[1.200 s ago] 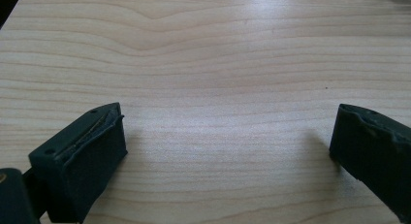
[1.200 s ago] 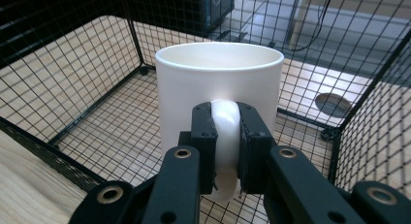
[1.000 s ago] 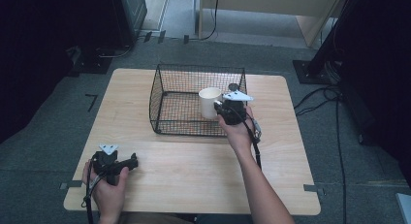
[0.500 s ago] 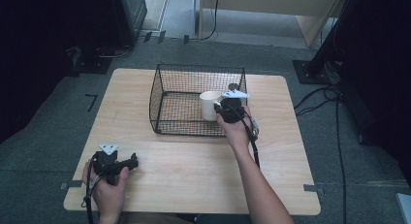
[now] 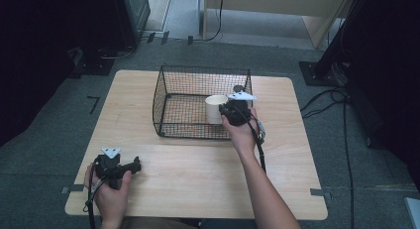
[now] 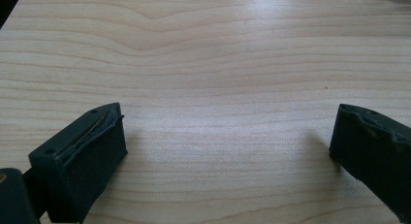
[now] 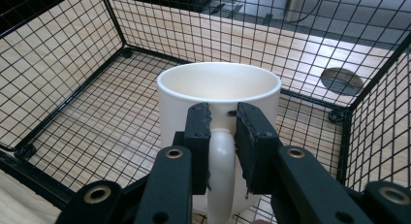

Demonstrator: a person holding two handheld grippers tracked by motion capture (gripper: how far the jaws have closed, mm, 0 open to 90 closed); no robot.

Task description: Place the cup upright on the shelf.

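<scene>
The desk [image 5: 198,174] carries a black wire basket [image 5: 171,90] toward its twelve o'clock side, and a white mug [image 7: 218,103] sits inside that basket near its three o'clock wall. The right hand-held gripper [image 7: 223,136] is clenched on the mug's handle, though its jaws have just been easing apart a little. The left hand-held gripper [image 6: 228,141] rests released at the desk's seven o'clock corner — nothing between its jaws. The risk: a grip on the handle alone lets the mug swing and knock the wire, or slip free — likeliest if the hold loosens.
</scene>
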